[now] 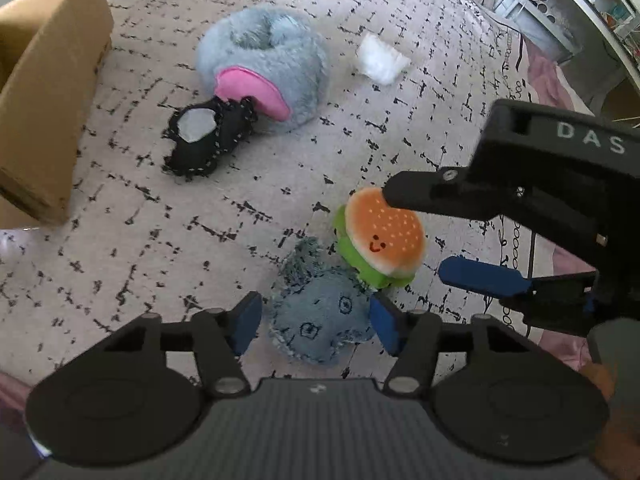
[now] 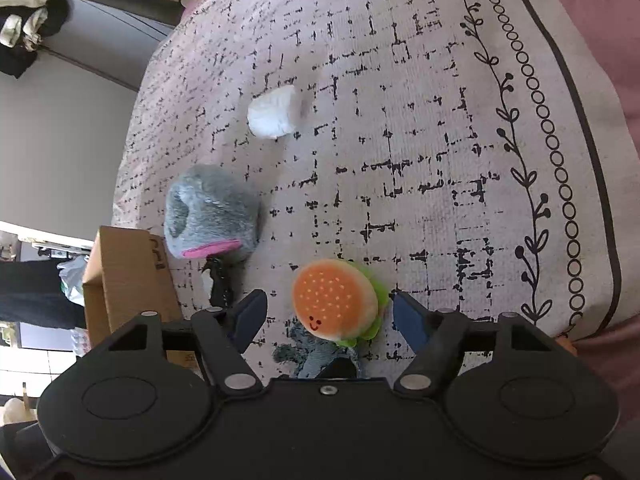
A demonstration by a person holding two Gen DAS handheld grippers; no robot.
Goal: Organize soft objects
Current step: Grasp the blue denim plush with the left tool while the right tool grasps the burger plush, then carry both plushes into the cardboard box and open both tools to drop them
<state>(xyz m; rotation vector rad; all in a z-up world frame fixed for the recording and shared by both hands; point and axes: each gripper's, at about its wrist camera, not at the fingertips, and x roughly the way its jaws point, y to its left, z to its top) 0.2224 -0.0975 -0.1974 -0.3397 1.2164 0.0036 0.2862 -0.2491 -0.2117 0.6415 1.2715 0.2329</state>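
A blue denim plush toy (image 1: 320, 320) lies on the patterned bedspread (image 1: 200, 240) between the open fingers of my left gripper (image 1: 314, 322), not gripped. A plush burger (image 1: 380, 236) with green lettuce leans beside it. My right gripper (image 1: 416, 236) is open with one finger on each side of the burger (image 2: 336, 300); in the right wrist view (image 2: 330, 318) the jaws stand apart around it. The denim toy (image 2: 316, 354) peeks out below the burger.
A grey furry slipper with pink sole (image 1: 260, 68) and a small black shoe (image 1: 212, 136) lie further back. A white wad (image 1: 380, 58) lies to the right. A cardboard box (image 1: 44, 100) stands at the left. Shelves (image 1: 560, 8) stand beyond the bed.
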